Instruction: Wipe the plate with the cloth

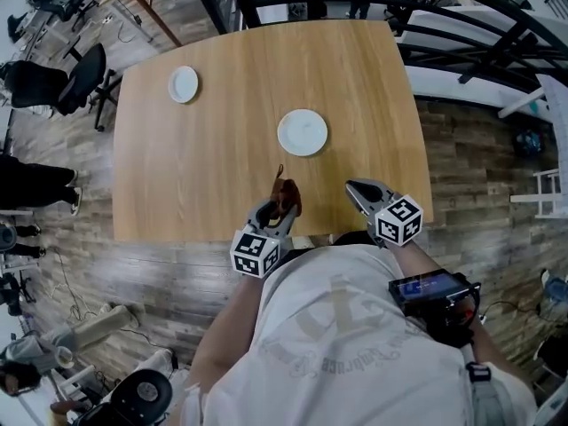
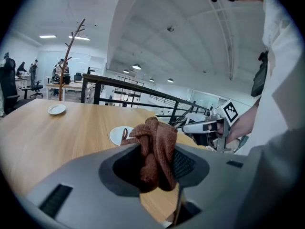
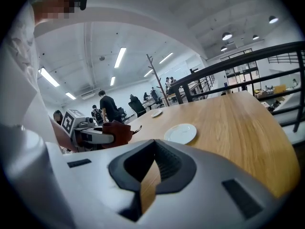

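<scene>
Left hand-held gripper [image 1: 275,211]: clamped on a bunched brown cloth [image 2: 155,144], which sits between the jaws and spills up above them; held over the near edge of the counter [image 1: 213,158].
Right hand-held gripper [image 1: 362,192]: jaws drawn close together with nothing between them, only a sliver of wood showing through the gap; it hovers beside the left one, apart from it.
Cloth: soft, knitted-looking, light and limp, with a small loop dangling from one side. It should fold and drag easily, so a pinch in the thick middle of the bunch, as now, looks secure.
Plate [image 1: 303,132]: white, round, empty, lying flat near the middle of the counter, ahead of both grippers and well apart from the cloth.
Plate handling: probably ceramic, hard, smooth and breakable. It may slide on the wood under wiping, so the free gripper could steady its rim.
Second plate [image 1: 184,84]: smaller, towards the far left corner.
Task stage: wiping not yet begun, as cloth and plate are not touching.
</scene>
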Motion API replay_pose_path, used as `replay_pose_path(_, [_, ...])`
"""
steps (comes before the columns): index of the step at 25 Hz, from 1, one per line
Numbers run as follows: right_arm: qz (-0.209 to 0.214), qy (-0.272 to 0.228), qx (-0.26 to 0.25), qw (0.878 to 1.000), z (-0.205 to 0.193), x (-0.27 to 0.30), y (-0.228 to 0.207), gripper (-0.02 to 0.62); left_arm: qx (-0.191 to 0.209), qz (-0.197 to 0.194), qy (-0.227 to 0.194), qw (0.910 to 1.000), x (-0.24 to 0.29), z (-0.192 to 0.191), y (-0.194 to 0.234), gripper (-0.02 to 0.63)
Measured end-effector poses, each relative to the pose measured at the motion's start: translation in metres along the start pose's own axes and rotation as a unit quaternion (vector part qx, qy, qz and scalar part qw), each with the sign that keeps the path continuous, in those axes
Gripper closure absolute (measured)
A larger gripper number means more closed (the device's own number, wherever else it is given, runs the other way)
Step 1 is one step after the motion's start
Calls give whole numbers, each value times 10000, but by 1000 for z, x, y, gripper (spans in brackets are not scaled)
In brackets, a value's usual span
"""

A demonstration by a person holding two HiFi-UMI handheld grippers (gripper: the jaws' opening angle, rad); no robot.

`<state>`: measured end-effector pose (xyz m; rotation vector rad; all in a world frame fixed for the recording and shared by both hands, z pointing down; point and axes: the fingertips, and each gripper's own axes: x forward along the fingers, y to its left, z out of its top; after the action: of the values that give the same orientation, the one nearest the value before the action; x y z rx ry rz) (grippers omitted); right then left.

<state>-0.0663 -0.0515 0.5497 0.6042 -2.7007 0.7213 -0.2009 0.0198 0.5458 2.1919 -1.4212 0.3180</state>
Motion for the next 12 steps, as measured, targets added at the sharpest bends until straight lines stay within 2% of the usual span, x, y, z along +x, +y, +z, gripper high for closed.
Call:
replay_pose_path(7, [80,-36,47,10000,10,13,-19,581,-23,125,212,9997,24,10,14,436])
replay_pose_path(12, [75,-67,154,9998,14,19,-26,581,-180,246,300,9991,40,18,33,436])
